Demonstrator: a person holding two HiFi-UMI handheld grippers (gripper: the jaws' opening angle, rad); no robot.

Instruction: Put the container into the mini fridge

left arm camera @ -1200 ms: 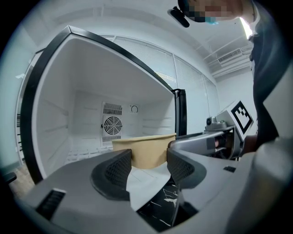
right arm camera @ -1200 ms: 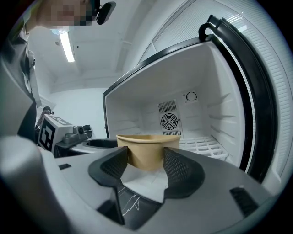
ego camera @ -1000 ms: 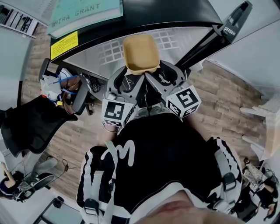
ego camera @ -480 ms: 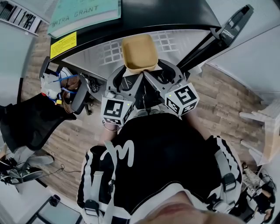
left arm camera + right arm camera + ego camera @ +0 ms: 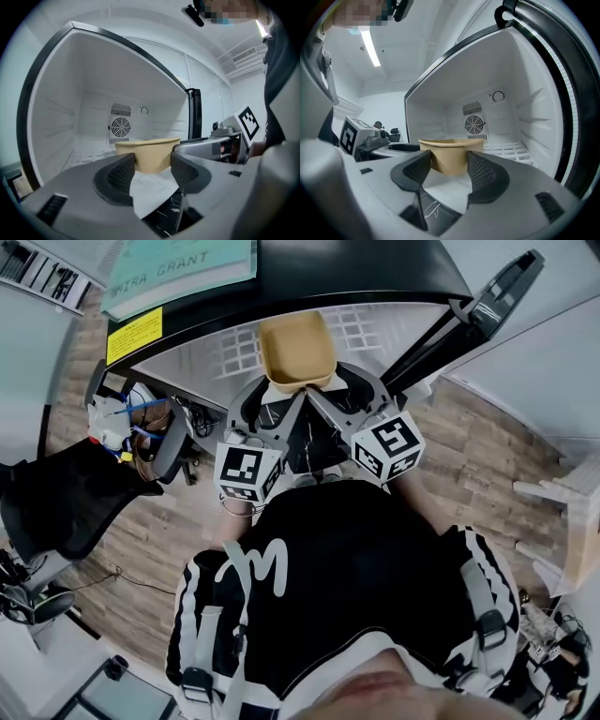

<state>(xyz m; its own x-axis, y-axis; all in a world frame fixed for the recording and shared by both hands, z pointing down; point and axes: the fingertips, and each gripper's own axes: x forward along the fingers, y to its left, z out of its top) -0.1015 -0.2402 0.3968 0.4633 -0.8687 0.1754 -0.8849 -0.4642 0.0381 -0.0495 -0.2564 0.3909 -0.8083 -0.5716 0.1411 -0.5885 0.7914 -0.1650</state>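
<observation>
The container [image 5: 298, 351], a tan open-topped tub with rounded corners, sits at the mouth of the open mini fridge [image 5: 366, 273], at 12 o'clock from the person's body in the head view. It is over the front part of the white wire shelf [image 5: 220, 354]. I cannot tell whether its base rests on the shelf or hangs just above it.

Both claws grip it by its near side. The left gripper [image 5: 279, 395] closes on the wall from 7 o'clock of the tub, and the right gripper [image 5: 321, 393] closes on it from 5 o'clock. Each gripper view shows the tan wall pinched between that gripper's two dark ribbed pads. The tub's far end has no support from the grippers.

Beyond it, the fan [image 5: 120, 126] is set in the fridge's back wall, well apart from the tub. The open door [image 5: 487, 296] swings out at 2 o'clock, near the right gripper's side.

From here the main risk is tipping. The hold is on one side only, so if one claw lets go first, or the two push in unevenly, the tub could twist or drop its far end. The wall looks thin, so a hard squeeze may buckle it. The shelf's grid could also catch the base edge as it slides deeper. A wide right elbow might knock the door.
</observation>
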